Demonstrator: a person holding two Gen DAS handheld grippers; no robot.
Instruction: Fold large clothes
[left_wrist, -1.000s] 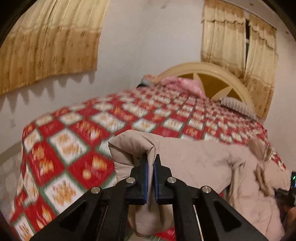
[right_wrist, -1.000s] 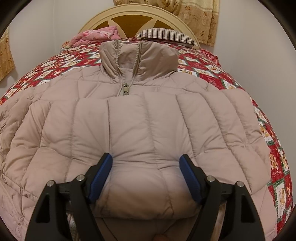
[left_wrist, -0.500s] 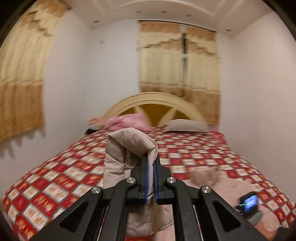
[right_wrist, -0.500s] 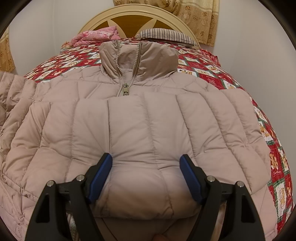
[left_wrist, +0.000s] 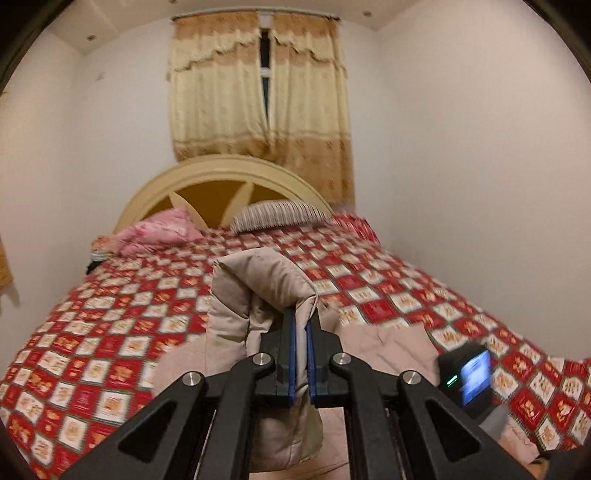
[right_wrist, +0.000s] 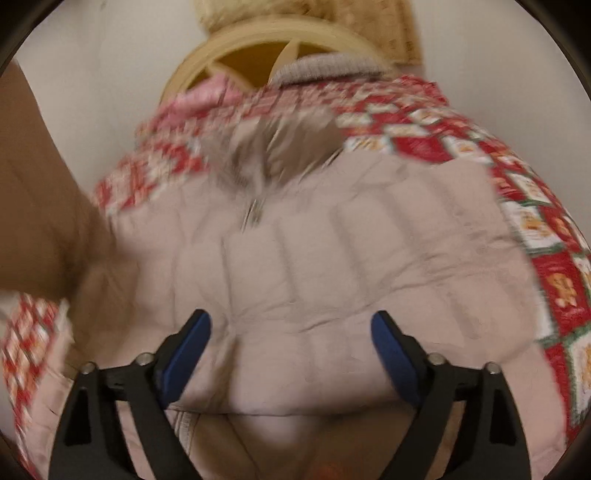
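Left gripper (left_wrist: 301, 325) clamped tight on a sleeve (left_wrist: 258, 291) of the beige puffer jacket (right_wrist: 332, 258), raised above the bed (left_wrist: 110, 332). Right gripper (right_wrist: 291, 354) jaws opening wide over the jacket hem, pads not pressing. Jacket lies spread on the bed, collar toward the headboard (left_wrist: 221, 173).

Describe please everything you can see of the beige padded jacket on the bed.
The jacket is a pale beige puffer of smooth, slightly wrinkled fabric, quilted in vertical channels. It lies front up on the red checked bedspread, its stand-up collar and zip pull toward the headboard. The left gripper is shut on a padded end of it, apparently a sleeve, and holds that part off the bed. The right gripper is opening over the hem; its pads do not press the fabric.
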